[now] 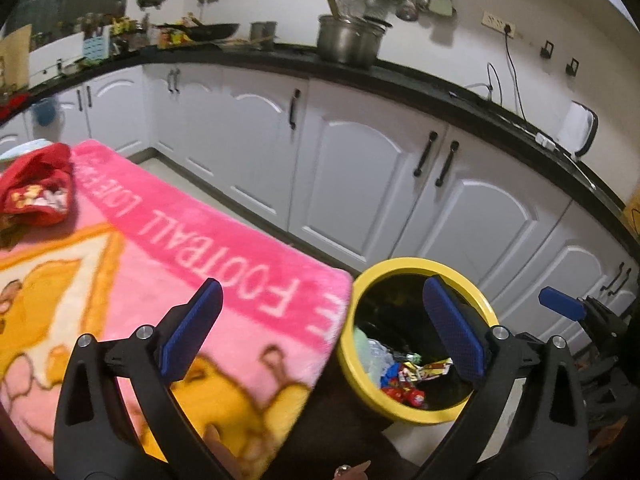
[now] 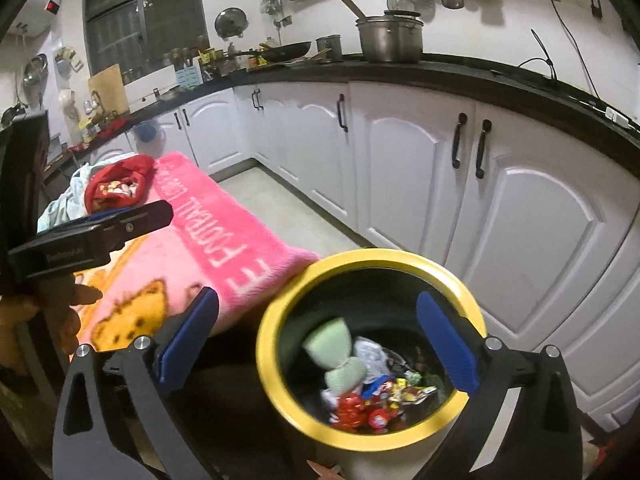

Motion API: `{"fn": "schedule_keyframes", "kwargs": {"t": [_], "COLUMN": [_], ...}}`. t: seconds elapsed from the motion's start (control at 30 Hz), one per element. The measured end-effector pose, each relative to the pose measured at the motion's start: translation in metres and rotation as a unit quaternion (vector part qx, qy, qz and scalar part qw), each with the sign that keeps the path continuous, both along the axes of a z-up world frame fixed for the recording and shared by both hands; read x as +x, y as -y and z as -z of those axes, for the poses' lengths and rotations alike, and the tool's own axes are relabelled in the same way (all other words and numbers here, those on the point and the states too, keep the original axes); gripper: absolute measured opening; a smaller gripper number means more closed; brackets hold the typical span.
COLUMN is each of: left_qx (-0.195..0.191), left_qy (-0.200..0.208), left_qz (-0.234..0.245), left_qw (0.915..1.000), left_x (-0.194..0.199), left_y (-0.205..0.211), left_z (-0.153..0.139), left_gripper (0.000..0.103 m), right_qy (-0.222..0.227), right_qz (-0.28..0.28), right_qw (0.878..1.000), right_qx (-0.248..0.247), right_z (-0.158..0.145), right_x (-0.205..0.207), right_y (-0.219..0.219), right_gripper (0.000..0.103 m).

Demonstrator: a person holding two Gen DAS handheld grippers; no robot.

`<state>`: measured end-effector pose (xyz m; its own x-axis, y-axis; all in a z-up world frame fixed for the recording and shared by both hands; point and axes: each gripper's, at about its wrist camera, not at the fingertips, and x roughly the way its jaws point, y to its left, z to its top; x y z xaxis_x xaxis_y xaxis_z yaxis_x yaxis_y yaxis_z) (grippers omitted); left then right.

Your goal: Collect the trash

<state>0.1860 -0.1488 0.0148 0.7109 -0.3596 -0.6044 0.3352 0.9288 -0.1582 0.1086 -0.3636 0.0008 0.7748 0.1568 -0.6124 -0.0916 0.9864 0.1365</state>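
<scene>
**Left wrist view: both jaws spread above the bin**

Left-wrist picture showed a red bag (image 1: 38, 190) at far left on my pink blanket (image 1: 192, 240). My left gripper (image 1: 324, 332) gaped, holding nothing. Right of the blanket stood the yellow bin (image 2: 280, 308) with wrappers (image 2: 380, 400) inside, my right gripper (image 2: 320, 344) released above it.

Lower centre of both views: round bin with bright yellow rim (image 2: 370, 258) and black inside, holding a pale green crumpled wad (image 2: 338, 354), white scraps and red, blue and yellow printed wrappers (image 2: 380, 402). Left half: fluffy pink blanket (image 1: 192, 240) with deeper pink border, white block lettering and orange-and-cream cartoon figures. Upper left: red cloth (image 1: 40, 188) with yellow and white print. Across the back: white panelled cabinet doors (image 2: 420, 184) with black handles under a black countertop (image 2: 460, 74). Bottom corners: black gripper arms with blue textured pads (image 1: 454, 330).
</scene>
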Motion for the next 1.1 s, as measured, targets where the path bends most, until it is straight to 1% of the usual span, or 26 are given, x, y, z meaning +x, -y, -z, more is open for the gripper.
{"fn": "schedule_keyframes", "kwargs": {"t": [0.17,0.27,0.47,0.6,0.7,0.8,0.9,1.0,1.1], "left_qx": [-0.004,-0.004,0.004,0.010,0.015,0.015,0.020,0.005,0.002], "left_qy": [0.015,0.027,0.051,0.082,0.102,0.120,0.142,0.147,0.156], "left_qz": [-0.024,-0.036,-0.048,-0.056,-0.060,-0.067,-0.075,-0.079,-0.086], "left_qw": [0.9996,0.9990,0.9976,0.9950,0.9929,0.9904,0.9868,0.9860,0.9840], "left_x": [-0.018,-0.032,-0.059,-0.082,-0.094,-0.106,-0.118,-0.127,-0.133], "left_y": [-0.030,-0.047,-0.066,-0.076,-0.079,-0.085,-0.090,-0.097,-0.102], "left_z": [-0.005,-0.005,-0.004,-0.001,0.001,0.003,0.006,0.011,0.015], "left_gripper": [0.092,0.092,0.092,0.092,0.092,0.092,0.092,0.092,0.092], "right_qy": [-0.004,0.011,0.053,0.100,0.145,0.185,0.207,0.222,0.239], "right_qz": [0.013,0.016,0.016,0.022,0.023,0.028,0.027,0.028,0.030], "right_qw": [1.000,1.000,0.998,0.994,0.988,0.981,0.976,0.973,0.969], "right_qx": [0.009,0.001,-0.017,-0.031,-0.052,-0.054,-0.056,-0.057,-0.056], "right_z": [-0.004,-0.005,-0.006,-0.003,-0.002,0.000,0.001,0.003,0.006], "right_x": [-0.007,-0.015,-0.032,-0.048,-0.063,-0.078,-0.085,-0.089,-0.096], "right_y": [-0.023,-0.036,-0.061,-0.076,-0.088,-0.093,-0.097,-0.099,-0.102], "right_gripper": [0.097,0.097,0.097,0.097,0.097,0.097,0.097,0.097,0.097]}}
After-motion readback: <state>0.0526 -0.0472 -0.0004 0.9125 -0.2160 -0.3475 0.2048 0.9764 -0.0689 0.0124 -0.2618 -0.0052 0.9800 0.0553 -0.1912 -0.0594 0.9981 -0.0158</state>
